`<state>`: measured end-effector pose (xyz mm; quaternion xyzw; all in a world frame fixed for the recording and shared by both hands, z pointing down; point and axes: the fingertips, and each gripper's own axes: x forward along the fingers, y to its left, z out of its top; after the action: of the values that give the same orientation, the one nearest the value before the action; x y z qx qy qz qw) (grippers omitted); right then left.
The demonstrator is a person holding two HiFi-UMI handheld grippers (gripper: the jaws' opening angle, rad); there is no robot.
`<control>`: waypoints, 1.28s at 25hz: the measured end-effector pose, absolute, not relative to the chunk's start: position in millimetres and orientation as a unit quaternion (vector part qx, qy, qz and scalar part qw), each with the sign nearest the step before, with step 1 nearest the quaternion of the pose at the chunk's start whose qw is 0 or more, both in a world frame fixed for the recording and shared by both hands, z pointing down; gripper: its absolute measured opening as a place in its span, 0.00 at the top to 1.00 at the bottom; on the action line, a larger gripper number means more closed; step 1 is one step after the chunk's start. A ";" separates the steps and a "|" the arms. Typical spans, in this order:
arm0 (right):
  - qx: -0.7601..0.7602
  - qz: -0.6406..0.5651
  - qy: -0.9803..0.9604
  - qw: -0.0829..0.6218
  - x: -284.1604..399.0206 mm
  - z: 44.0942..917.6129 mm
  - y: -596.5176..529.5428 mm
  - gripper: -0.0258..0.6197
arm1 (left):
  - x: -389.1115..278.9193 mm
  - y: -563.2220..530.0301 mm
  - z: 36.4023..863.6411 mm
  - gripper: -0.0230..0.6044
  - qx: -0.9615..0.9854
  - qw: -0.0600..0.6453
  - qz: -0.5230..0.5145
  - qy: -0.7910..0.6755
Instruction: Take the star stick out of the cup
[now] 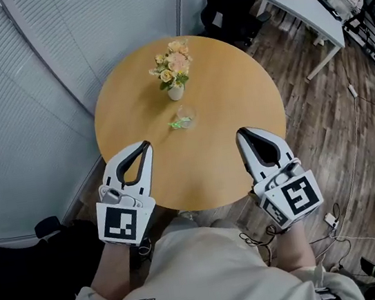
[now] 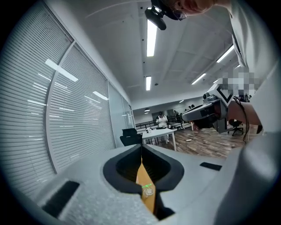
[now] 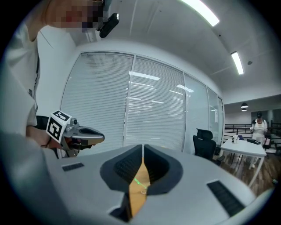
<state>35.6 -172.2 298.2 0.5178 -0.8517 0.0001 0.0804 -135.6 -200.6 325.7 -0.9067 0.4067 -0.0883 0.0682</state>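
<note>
Left gripper (image 1: 146, 145) and right gripper (image 1: 239, 133) hover over the near edge of the round table (image 1: 226, 84), each clenched with nothing between its jaws. The clear cup (image 1: 186, 116), with the green star stick (image 1: 179, 123) inside, stands mid-table just before the flower vase (image 1: 176, 92), well apart from both.

A round, light-wood worktop (image 1: 233, 153) stands on a plank floor (image 1: 323, 125). Towards its far side sits a small white vase (image 1: 176, 92) of pale yellow and peach flowers (image 1: 173, 62). Just nearer, close to the centre and apart from the vase, a clear cup (image 1: 186, 115) holds a green star stick (image 1: 177, 123).
</note>
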 end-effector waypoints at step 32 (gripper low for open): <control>0.471 0.039 -0.876 0.096 69.3 335.3 -235.0 0.91 | -94.8 -241.9 347.2 0.92 -0.896 0.074 -0.142 0.415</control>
<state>69.3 -235.0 335.3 0.4713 -0.8759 0.0392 0.0958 -94.8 -241.9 347.2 -0.8957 0.4150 -0.1418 0.0738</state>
